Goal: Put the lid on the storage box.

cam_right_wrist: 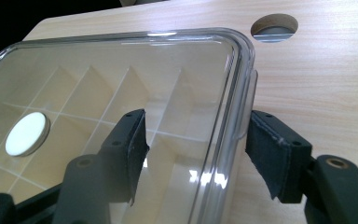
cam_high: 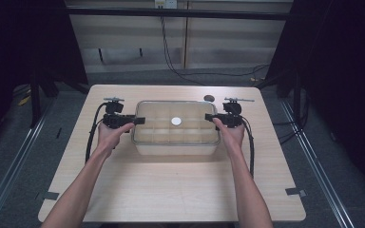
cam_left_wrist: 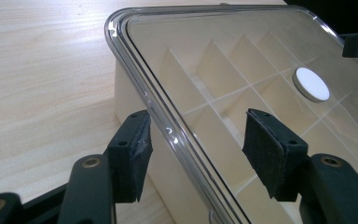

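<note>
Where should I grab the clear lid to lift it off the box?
Grip the lid by its raised rim at both short ends, coming in level from each side. The rim overhangs the box there, and both grippers' jaws already straddle it, one above, one outside.

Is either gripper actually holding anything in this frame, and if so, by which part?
Nothing is held. The left gripper and right gripper each straddle an end rim of the clear lid on the box, with gaps at the pads.
</note>
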